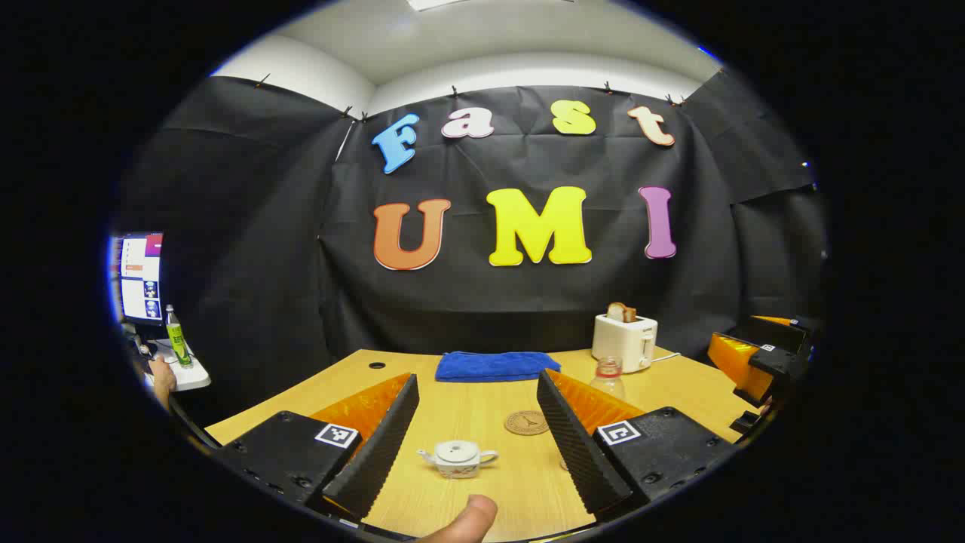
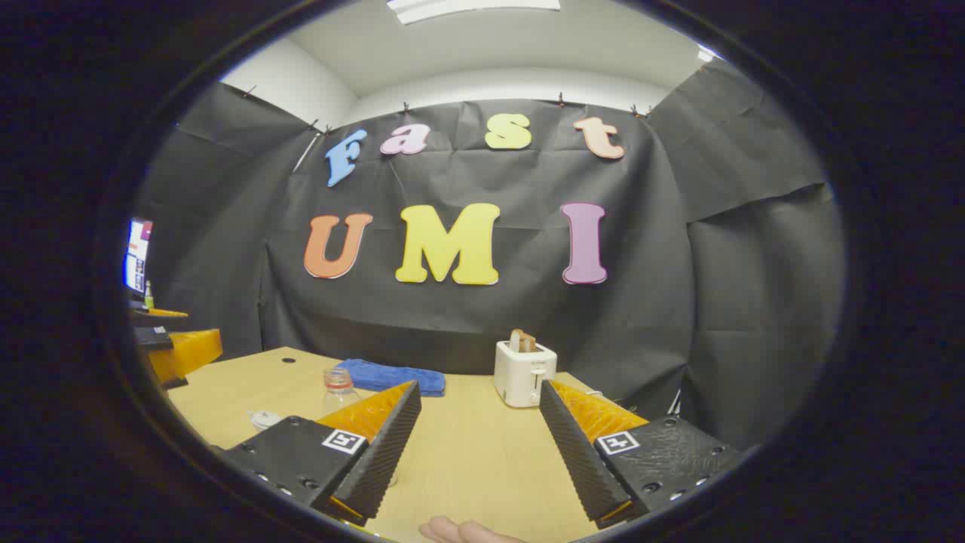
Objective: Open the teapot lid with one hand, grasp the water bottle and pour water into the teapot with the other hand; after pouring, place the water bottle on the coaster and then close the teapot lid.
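A small white teapot [image 1: 459, 458] with its lid on stands on the wooden table [image 1: 467, 415], centred between the spread fingers of my left gripper [image 1: 482, 494], which is open and a little short of it. A round cork coaster [image 1: 526, 422] lies beyond the teapot to the right. The clear water bottle [image 1: 608, 378] stands behind the left gripper's right finger. In the right gripper view the bottle [image 2: 338, 389] is left of my open right gripper [image 2: 482, 498], and the teapot [image 2: 264, 419] peeks out farther left. The right gripper [image 1: 758, 362] also shows at the right edge of the left gripper view.
A folded blue towel [image 1: 491, 366] lies at the table's back edge. A white toaster [image 1: 624, 339] holding bread stands at the back right. A side desk at far left carries a monitor [image 1: 139, 275] and a green bottle [image 1: 177, 338]. A thumb [image 1: 464, 520] shows at the bottom.
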Tool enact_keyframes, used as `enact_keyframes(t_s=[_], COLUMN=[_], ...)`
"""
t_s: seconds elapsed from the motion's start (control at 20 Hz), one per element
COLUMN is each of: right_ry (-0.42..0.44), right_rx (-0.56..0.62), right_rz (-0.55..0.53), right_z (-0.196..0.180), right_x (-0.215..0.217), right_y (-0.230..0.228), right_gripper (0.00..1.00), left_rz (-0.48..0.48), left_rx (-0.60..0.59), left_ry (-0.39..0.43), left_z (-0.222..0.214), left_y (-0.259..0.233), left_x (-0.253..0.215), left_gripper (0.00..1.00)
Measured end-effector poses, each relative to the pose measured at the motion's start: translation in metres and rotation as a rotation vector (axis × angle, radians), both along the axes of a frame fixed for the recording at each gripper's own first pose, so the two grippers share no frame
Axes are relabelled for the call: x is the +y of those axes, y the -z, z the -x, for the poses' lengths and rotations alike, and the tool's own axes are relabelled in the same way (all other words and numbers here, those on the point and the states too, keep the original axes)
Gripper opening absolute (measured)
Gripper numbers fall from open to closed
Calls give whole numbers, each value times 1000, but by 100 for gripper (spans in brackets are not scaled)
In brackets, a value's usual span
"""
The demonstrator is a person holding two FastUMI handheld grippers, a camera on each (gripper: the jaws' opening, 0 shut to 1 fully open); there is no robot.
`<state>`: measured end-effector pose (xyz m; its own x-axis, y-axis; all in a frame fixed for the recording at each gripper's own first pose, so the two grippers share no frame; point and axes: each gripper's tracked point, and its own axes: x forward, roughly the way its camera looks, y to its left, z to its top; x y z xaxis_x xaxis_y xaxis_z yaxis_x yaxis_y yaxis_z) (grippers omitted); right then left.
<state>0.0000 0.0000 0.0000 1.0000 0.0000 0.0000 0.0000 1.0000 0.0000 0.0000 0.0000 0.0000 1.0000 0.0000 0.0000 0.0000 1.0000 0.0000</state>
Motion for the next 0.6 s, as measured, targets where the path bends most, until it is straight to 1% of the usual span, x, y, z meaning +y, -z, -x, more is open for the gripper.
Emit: enact_keyframes(t_s=[0.05,0.1,0.2,0.25,0.35,0.55,0.6], right_ry=[-12,-28,-36,-28,-19,0,1], right_rx=[9,15,23,21,20,20,20], right_rz=[1,3,33,41,47,52,51], right_z=[2,4,7,6,6,3,2], right_x=[5,8,9,5,1,-7,-8], right_y=[5,7,7,6,7,7,8], right_gripper=[95,95,95,97,95,95,97], left_rz=[2,3,5,0,-11,-29,-33], left_rx=[-9,2,17,23,30,49,53], left_ry=[-9,-1,-10,-21,-25,-24,-27], left_z=[-3,-6,-9,-11,-14,-18,-20], left_y=[0,4,11,14,19,29,31], left_x=[5,6,9,11,9,5,6], left_gripper=[99,98,99,98,99,99,99])
